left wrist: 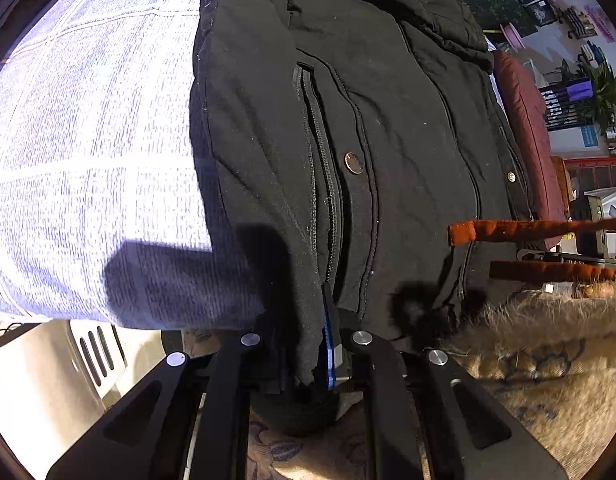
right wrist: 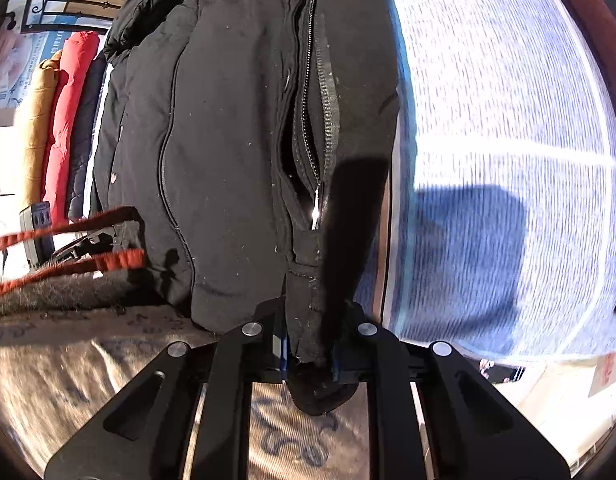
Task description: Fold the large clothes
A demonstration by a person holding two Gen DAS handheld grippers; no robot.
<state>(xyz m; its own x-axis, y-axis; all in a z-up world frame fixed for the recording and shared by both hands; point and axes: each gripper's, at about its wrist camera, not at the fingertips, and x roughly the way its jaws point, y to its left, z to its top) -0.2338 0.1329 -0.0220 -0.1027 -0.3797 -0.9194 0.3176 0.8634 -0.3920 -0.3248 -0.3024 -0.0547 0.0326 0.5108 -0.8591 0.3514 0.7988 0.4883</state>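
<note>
Fabric of the black jacket [left wrist: 388, 120] fills both wrist views. You have it pinched at two places along its near hem: your left gripper [left wrist: 308, 360] is clenched on a fold of black cloth, and your right gripper [right wrist: 312, 354] is clenched on another fold, with a small lump of the hem bulging out below its fingers [right wrist: 281, 350].

From each grip the jacket runs straight away from you, so its long axis lies along the line your fingers point, hem nearest you and the collar end far off at the top of both views. It lies front side up on the blue-white checked bedcover [left wrist: 87, 160]. In the left view the cover shows to the left of the jacket; in the right view it shows to the right.

A zipped pocket [right wrist: 312, 100] runs lengthwise along the jacket in the right view, gaping partly open. In the left view a similar pocket zip [left wrist: 324, 168] runs the same way, with a bronze snap button [left wrist: 354, 163] just beside it.

Each camera catches the other gripper's orange fingers [left wrist: 508, 230] across the hem. Fur trim [left wrist: 548, 316] lies by the hem in the left view. Below both grippers a beige patterned cloth [right wrist: 67, 360] shows. Folded red and tan garments [right wrist: 67, 120] lie beyond the jacket's far side.
</note>
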